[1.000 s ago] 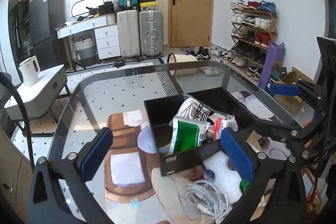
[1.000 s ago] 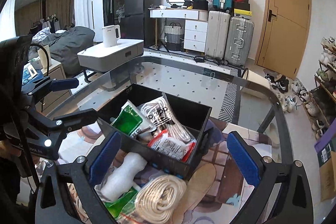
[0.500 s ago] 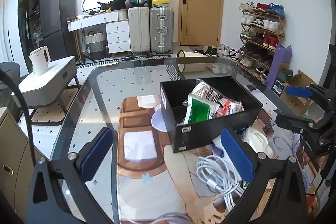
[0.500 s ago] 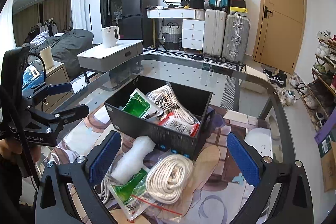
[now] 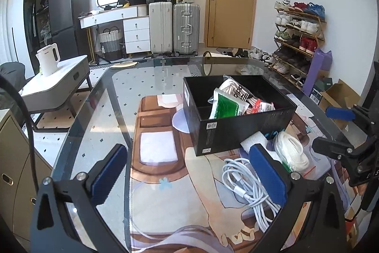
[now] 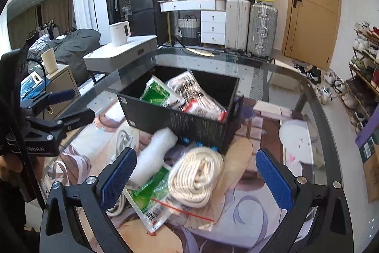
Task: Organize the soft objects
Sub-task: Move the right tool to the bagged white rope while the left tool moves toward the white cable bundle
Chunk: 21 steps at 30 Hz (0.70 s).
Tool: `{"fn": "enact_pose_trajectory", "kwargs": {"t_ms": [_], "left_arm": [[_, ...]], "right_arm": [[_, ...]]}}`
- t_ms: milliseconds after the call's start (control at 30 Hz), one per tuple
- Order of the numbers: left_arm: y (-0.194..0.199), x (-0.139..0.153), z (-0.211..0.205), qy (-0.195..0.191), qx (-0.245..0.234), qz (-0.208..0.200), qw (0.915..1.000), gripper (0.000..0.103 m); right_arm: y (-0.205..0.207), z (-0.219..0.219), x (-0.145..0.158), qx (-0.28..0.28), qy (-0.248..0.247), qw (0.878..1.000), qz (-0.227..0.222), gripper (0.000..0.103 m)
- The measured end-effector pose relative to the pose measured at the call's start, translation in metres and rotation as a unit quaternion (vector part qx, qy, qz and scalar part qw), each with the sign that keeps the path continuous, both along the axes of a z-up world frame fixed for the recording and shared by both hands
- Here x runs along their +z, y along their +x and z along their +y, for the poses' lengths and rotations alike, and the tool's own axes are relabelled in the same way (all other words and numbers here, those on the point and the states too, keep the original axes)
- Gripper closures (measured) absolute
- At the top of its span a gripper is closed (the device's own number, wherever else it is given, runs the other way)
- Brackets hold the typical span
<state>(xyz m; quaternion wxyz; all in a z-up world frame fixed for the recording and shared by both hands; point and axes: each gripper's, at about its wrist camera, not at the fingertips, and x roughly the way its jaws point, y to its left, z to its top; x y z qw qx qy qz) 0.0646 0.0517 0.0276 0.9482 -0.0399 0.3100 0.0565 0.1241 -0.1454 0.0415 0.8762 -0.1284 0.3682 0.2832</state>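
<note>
A black box (image 5: pixel 236 132) (image 6: pixel 165 120) stands on the glass table and holds a green packet (image 5: pixel 225 108) (image 6: pixel 157 91), a bagged white cord (image 5: pixel 233 89) and a red-printed packet (image 5: pixel 260 107). In front of it lie a white foam roll (image 5: pixel 254 141) (image 6: pixel 154 153), a bagged white rope coil (image 5: pixel 291 151) (image 6: pixel 196 174), another green packet (image 6: pixel 151 191) and a white cable (image 5: pixel 246 179). My left gripper (image 5: pixel 188 172) (image 6: pixel 73 106) is open and empty, left of the cable. My right gripper (image 6: pixel 195 179) (image 5: pixel 331 129) is open above the rope coil, touching nothing.
The glass table (image 5: pixel 142 91) lies over a printed mat (image 5: pixel 165 181), with its curved edge at the left. Beyond stand a white side table with a kettle (image 5: pixel 48 59), suitcases (image 5: pixel 186 27), a door and a shoe rack (image 5: pixel 298 30).
Both grippers have drawn back from the black box, which now sits farther off. The loose foam roll, rope coil, green packet and cable have come into fuller view before it.
</note>
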Motion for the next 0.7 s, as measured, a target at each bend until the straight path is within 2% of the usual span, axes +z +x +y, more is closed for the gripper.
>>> {"fn": "enact_pose_trajectory", "kwargs": {"t_ms": [233,700], "left_arm": [[-0.001,-0.011,-0.003,-0.005,0.003,0.011,0.9999,0.000],[-0.004,-0.034,-0.018,-0.017,-0.011,0.039,0.9990,0.000]], "right_arm": [[0.001,-0.012,-0.017,-0.028,-0.014,0.999,0.025,0.001],[-0.003,-0.016,-0.029,-0.035,-0.015,0.998,0.044,0.001]]}}
